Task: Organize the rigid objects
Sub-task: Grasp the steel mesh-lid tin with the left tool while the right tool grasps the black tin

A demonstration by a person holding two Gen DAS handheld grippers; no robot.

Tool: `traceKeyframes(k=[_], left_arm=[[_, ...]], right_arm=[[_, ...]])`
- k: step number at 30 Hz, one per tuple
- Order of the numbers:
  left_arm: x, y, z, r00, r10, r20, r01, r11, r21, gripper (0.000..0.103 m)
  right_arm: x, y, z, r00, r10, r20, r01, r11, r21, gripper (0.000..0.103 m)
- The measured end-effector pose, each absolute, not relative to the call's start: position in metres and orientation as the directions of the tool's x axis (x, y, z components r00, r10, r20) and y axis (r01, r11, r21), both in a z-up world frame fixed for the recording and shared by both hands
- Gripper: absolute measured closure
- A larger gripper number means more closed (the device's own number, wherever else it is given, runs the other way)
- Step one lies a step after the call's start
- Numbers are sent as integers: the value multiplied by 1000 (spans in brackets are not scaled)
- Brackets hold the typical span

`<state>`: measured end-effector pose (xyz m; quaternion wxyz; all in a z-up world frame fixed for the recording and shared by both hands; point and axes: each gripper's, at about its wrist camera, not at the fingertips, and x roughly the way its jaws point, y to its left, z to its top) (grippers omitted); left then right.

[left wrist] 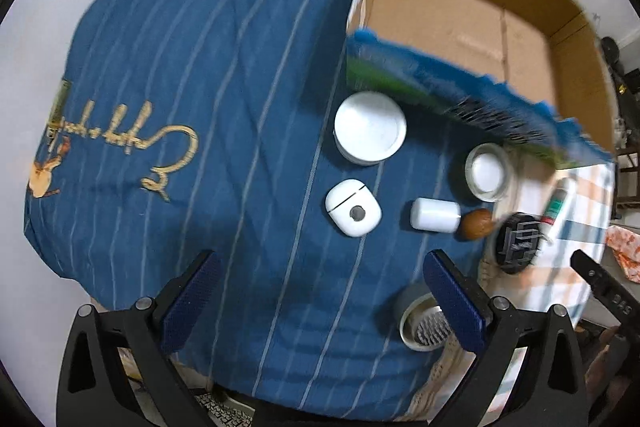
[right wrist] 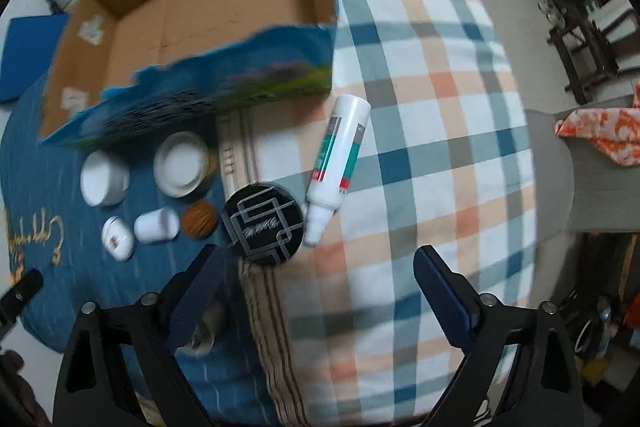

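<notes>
An open cardboard box (left wrist: 460,15) (right wrist: 200,3) stands at the back, its inside bare. In front of it lie a white round jar (left wrist: 370,127) (right wrist: 103,179), a white-lidded jar (left wrist: 489,171) (right wrist: 182,163), a white earbud case (left wrist: 353,207) (right wrist: 117,238), a small white bottle (left wrist: 435,214) (right wrist: 157,225), a brown round object (left wrist: 477,223) (right wrist: 199,219), a black round tin (left wrist: 518,242) (right wrist: 264,225) and a white spray bottle (right wrist: 338,159) (left wrist: 557,201). My left gripper (left wrist: 322,301) is open above the blue cloth. My right gripper (right wrist: 320,301) is open, near the black tin.
A blue striped cloth (left wrist: 192,99) covers the left of the surface, a checked cloth (right wrist: 432,107) the right. A tape roll with a comb-like insert (left wrist: 422,321) lies by my left gripper's right finger. An orange patterned cloth (right wrist: 604,131) sits far right.
</notes>
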<state>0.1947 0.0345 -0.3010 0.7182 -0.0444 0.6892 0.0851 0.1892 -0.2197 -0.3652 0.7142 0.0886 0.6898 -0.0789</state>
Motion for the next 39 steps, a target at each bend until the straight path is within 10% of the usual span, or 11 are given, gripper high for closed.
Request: traceKeyframes(k=[14, 17, 20, 23, 27, 32, 35, 39], left_arm=[[175, 6, -372, -125, 2, -992, -159, 987, 22, 0], [167, -4, -375, -144, -26, -989, -153, 988, -4, 0], [161, -18, -373, -149, -44, -988, -134, 991, -24, 0], [156, -34, -371, -148, -60, -987, -105, 994, -44, 0], [150, -65, -375, -163, -79, -983, -43, 996, -73, 0], [142, -98, -406, -228, 4, -974, 81, 997, -15, 0], [141, -104, -427, -249, 29, -968, 93, 996, 6, 34], [142, -94, -431, -235, -8, -972, 27, 1000, -15, 34]], right_arm=[[219, -158, -474, -206, -30, -978, 13, 999, -33, 8], [216, -167, -478, -232, 20, -973, 45, 999, 10, 24], [210, -176, -464, -208, -24, -978, 22, 999, -29, 63], [199, -187, -459, -254, 25, -967, 27, 999, 19, 62], [196, -198, -431, -214, 60, -975, 18, 998, 57, 32], [199, -222, -402, -180, 63, -982, 28, 998, 59, 31], [201, -231, -393, -181, 60, -982, 15, 998, 59, 31], [211, -224, -402, -164, 53, -985, -49, 997, 62, 31]])
